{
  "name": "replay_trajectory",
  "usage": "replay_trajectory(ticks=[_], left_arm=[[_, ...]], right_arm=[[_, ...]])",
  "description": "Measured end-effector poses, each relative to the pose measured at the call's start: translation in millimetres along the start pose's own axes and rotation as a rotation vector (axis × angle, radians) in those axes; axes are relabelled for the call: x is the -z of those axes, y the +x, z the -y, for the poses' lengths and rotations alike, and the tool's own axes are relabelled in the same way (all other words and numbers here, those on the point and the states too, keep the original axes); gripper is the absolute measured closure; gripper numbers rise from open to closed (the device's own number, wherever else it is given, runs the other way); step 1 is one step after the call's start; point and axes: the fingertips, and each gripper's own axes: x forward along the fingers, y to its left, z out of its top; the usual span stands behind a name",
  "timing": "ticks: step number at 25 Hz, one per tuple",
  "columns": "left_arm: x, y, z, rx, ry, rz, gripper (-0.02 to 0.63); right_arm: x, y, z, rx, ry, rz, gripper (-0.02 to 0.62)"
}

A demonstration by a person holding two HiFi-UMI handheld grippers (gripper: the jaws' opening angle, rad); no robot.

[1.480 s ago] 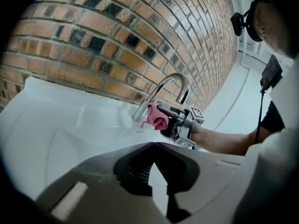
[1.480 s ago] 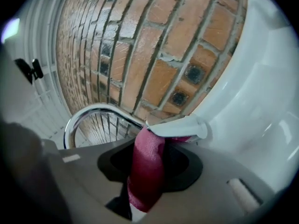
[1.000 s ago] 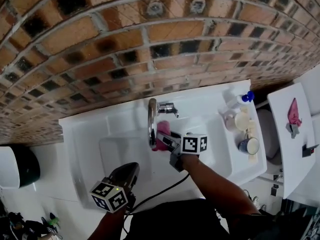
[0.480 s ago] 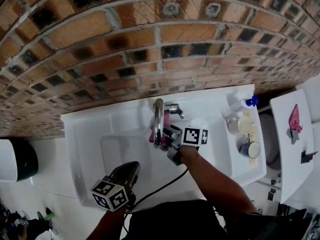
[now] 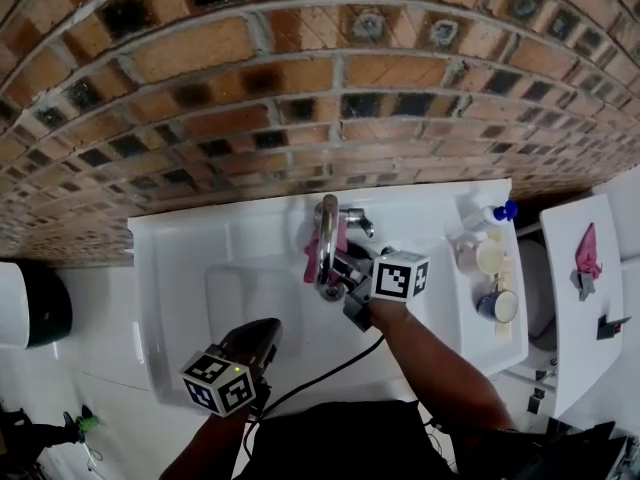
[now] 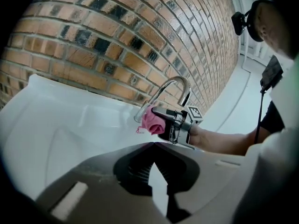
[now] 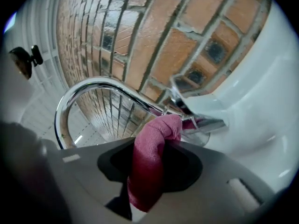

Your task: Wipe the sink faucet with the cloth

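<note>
Head view: pink cloth (image 5: 313,252) against faucet (image 5: 327,238), mugs (image 5: 481,255) and bottle (image 5: 489,214) alongside.

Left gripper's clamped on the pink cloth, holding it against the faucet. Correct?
Wrong gripper. The right gripper is clamped on the pink cloth, holding it against the faucet; the right gripper view shows the cloth between its jaws. The left gripper is shut on nothing, back from the faucet.
</note>
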Motion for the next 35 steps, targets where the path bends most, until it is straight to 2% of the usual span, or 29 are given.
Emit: replay_trajectory(ticks=[3,6,13,18,25,27,31,35], left_arm=[[-1.1,-3.0,4.4,0.002,0.003,0.006,0.600],[-3.1,-5.1,8.6,-0.004,0.014,0.015,0.600],[-5.0,-12.1,21.2,-0.033,0.025,0.038,0.600],[-1.5,-18.6,28.3,-0.066,0.027,0.050,0.600],[-1.3,-19.7,42.3,-0.081,-0.019,0.080,0.600],[0.0,-18.7,46.6,-0.086,-0.026,0.088,0.600],[10.7,-15.0,54.2,-0.090,-0.058,0.091,0.600],[21.5,-15.0,58.9,-0.101,-0.073,0.097,0.600]], right_arm=[[-11.8,-3.5,-17.4,-0.025,-0.097,0.004,0.449],[-25.2,-6.5,-35.5,-0.089,-0.130,0.032,0.449],[-40.9,-10.8,-63.0,-0.146,-0.259,0.005,0.449],[-51.0,-19.7,-82.9,-0.241,-0.371,-0.004,0.449],[-47.3,-33.4,-100.3,-0.380,-0.614,-0.109,0.449],[-45.0,-37.6,-105.9,-0.445,-0.609,-0.134,0.449],[-39.7,-45.0,-113.5,-0.569,-0.530,-0.160,0.453],[-35.3,-49.4,-116.1,-0.611,-0.514,-0.170,0.456]])
